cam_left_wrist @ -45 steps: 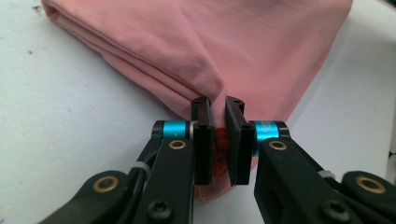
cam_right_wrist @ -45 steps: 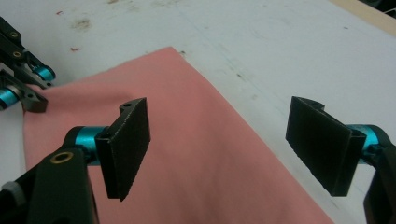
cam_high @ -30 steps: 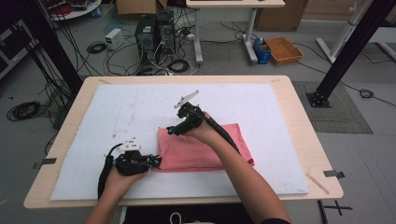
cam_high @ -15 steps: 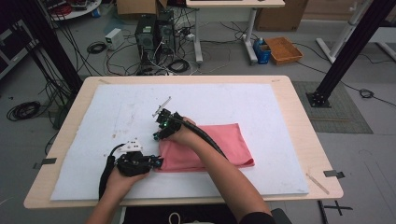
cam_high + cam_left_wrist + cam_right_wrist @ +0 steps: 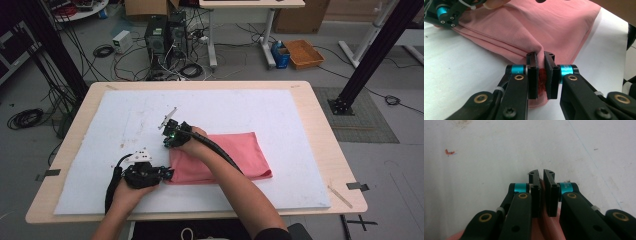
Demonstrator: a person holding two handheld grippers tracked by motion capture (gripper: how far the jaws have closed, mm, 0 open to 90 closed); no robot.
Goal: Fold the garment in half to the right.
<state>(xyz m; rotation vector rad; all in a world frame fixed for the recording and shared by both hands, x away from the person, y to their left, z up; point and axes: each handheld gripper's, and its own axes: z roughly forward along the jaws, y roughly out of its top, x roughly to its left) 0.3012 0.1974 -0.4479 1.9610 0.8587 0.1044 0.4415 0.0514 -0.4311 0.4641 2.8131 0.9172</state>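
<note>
Both tongs (image 5: 170, 173) (image 5: 165, 142) apparently clamped

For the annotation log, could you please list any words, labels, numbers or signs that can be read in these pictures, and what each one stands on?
None can be read.
Right gripper: faint marking on the blue collar beside its jaw, too small and blurred to read.
White mat: a small red pen mark, no letter or number.
Pink cloth, left gripper: no print or label visible.
Computer towers behind the table: nothing legible.

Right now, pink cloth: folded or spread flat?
Folded: the pink cloth shows stacked layers along its edge, pinched at corners by left gripper and right gripper.
</note>
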